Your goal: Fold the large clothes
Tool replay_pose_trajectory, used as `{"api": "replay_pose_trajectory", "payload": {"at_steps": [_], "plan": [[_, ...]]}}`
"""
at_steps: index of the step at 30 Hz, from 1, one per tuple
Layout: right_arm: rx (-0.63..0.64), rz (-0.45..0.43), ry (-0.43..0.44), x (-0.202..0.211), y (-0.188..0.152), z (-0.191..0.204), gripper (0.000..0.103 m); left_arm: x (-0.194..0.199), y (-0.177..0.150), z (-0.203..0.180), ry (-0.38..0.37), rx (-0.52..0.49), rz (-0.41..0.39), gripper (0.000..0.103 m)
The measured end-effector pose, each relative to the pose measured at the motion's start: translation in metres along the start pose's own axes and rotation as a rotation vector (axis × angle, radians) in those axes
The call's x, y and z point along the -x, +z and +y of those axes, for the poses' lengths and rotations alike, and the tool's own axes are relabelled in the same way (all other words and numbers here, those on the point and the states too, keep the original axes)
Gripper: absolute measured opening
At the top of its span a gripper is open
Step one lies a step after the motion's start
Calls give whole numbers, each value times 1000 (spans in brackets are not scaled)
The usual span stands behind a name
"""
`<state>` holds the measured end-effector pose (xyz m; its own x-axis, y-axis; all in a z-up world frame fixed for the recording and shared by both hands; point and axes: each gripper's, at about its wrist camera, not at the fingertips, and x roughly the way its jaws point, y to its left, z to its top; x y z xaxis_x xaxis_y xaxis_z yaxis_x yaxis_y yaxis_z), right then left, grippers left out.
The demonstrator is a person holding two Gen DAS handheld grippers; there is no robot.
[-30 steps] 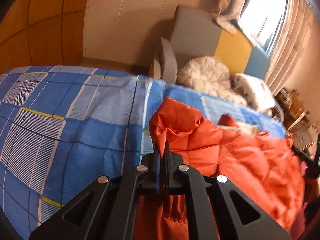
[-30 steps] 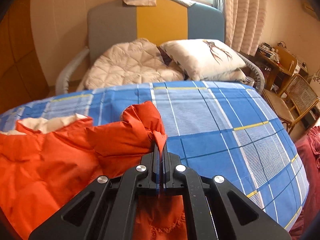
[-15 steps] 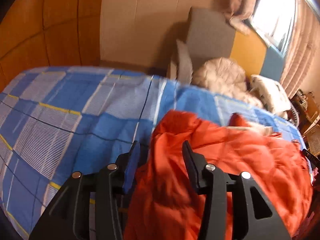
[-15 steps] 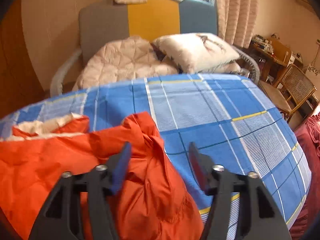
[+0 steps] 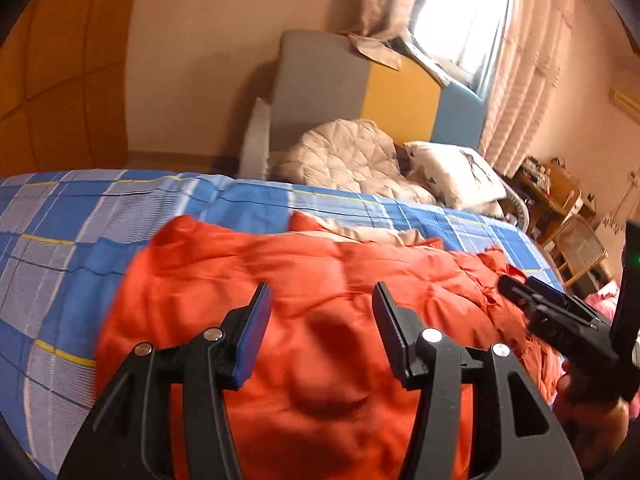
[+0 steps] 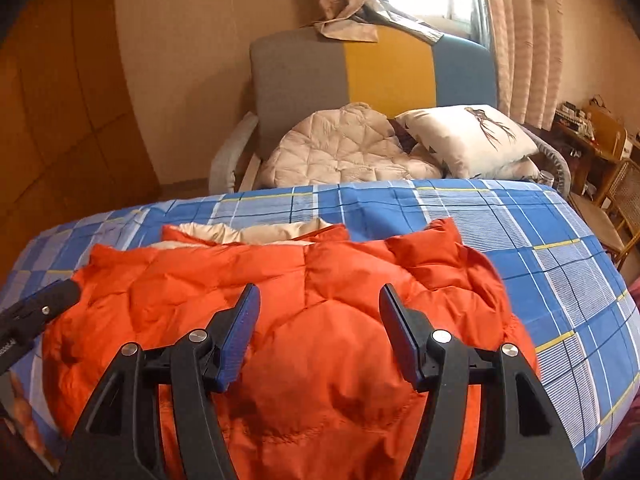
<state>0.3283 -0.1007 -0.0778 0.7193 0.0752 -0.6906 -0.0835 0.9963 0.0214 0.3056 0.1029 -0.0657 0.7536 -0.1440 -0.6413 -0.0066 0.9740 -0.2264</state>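
Now your left gripper [image 5: 320, 312] hangs over the orange puffer jacket [image 5: 320, 280], its jaws opening with only air between them — the pads press on nothing, and the fabric lies below and ahead of the fingers. Your right gripper [image 6: 318, 312] is poised the same way above the jacket [image 6: 304, 288], jaws standing apart and clear of the cloth. From your left gripper the other gripper [image 5: 560, 320] shows off to the right, at the jacket's far side; from your right one, the left gripper's tip [image 6: 36, 308] sits at the left edge of the garment.

The jacket is quilted and puffy, lying in a broad heap with a cream lining [image 6: 256, 232] showing along the edge farthest from you. A bunched fold [image 6: 432, 244] stands up ahead and to the right of your right gripper.

It all rests on a bed with a blue checked sheet [image 6: 520, 232]. Beyond the bed, past both grippers, stands an armchair [image 6: 304, 72] in grey, yellow and blue, carrying a pale quilted garment [image 6: 340, 152] and a white pillow [image 6: 468, 136]. Curtains [image 6: 516, 32] and a bright window lie behind it, with a rattan chair [image 6: 624, 196] far right — nothing sits between your grippers and the jacket.
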Motion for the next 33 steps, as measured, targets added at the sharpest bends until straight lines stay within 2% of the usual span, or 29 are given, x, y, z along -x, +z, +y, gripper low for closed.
{"api": "replay_pose_trajectory", "payload": {"at_steps": [5,9,11,16,20,23,24,27,33], "plan": [[7,37,-21,-20,-6,-1,62,-38,-4,-15,37,-17,59,52],[10,72,-42,-37,-13,-3,62,-64,-11,-13,62,-26,104,52],[9,91,-47,-47,-17,-4,62,-76,-16,-6,50,-2,126,53],[18,99,-59,-62,-27,-1,62,-91,-34,0,46,-3,109,53],[24,118,-58,-68,-27,-1,62,-93,-37,-1,50,-11,124,53],[15,125,-33,-60,-26,-5,62,-80,-35,0,38,2,135,52],[6,123,-26,-55,-26,-7,62,-70,-35,2,31,14,126,56],[-11,90,3,-34,-29,-11,65,-37,-38,5,36,12,71,64],[-19,46,33,10,-47,-20,69,20,-51,19,69,10,-1,70]]}}
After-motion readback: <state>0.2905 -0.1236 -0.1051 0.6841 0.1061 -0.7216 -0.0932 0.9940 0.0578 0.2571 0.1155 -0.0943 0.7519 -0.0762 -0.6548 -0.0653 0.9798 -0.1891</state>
